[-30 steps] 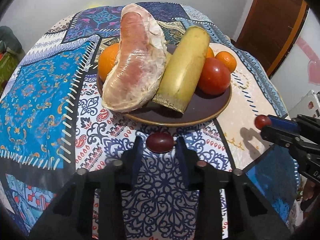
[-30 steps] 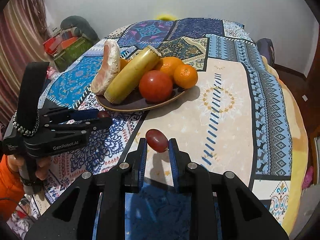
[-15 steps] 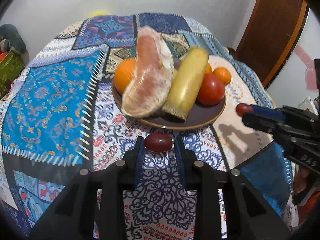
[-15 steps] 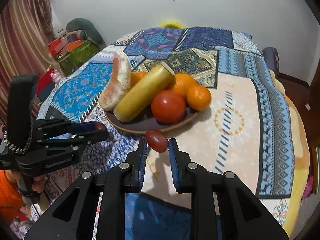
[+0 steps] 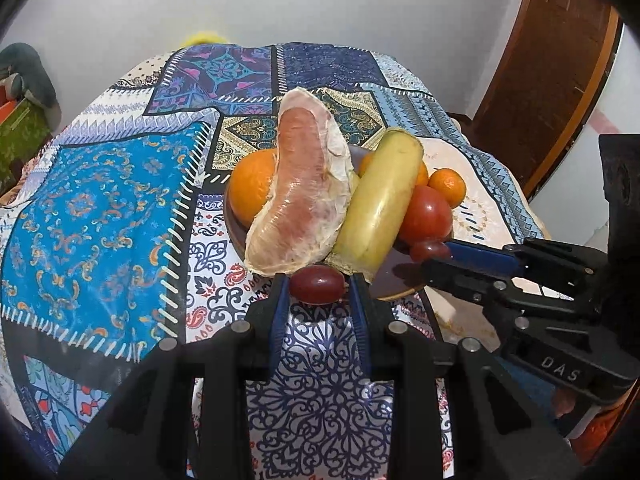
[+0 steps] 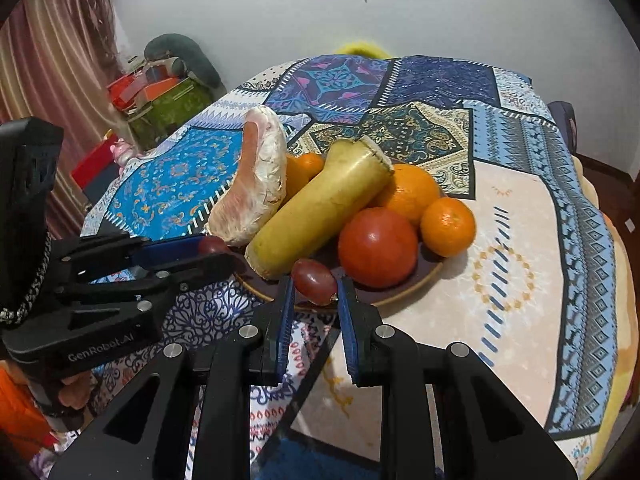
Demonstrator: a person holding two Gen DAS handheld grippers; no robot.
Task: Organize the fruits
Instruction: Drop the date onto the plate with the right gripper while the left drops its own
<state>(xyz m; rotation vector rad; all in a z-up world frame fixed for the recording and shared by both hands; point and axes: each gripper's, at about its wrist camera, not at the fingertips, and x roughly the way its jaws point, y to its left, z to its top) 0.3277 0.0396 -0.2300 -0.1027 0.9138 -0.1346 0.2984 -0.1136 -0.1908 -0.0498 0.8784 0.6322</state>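
- Now, the left gripper is clamped tight on a dark red grape, the fruit pinched crosswise at the very tips of its fingers, just short of the plate.
- The right gripper is squeezed just as tight on its own grape, that one poised over the plate's near rim, just ahead of the fingertips.
- Both grapes are small, round and slick; held this far out on the pads, either can pop free and roll off across the cloth.
- Too hard a squeeze is the other risk: thin skin, soft flesh, and a split grape makes a mess of the pads.
- The plate ahead is crowded: a pomelo wedge leans on the oranges, a long yellow fruit lies across the middle, a tomato sits up front.
- Bare plate is scarce, only a thin strip at the near rim; a grape let go there may well roll out over the edge.
- Dropped from any height, it bounces off the tomato or the yellow fruit rather than settling.
- The two grippers sit close together in front of the plate, the right one's tip just beside the tomato in the left view; going in together, they could clash.
- A knock on the leaning wedge, which looks precarious, could topple it off the pile.
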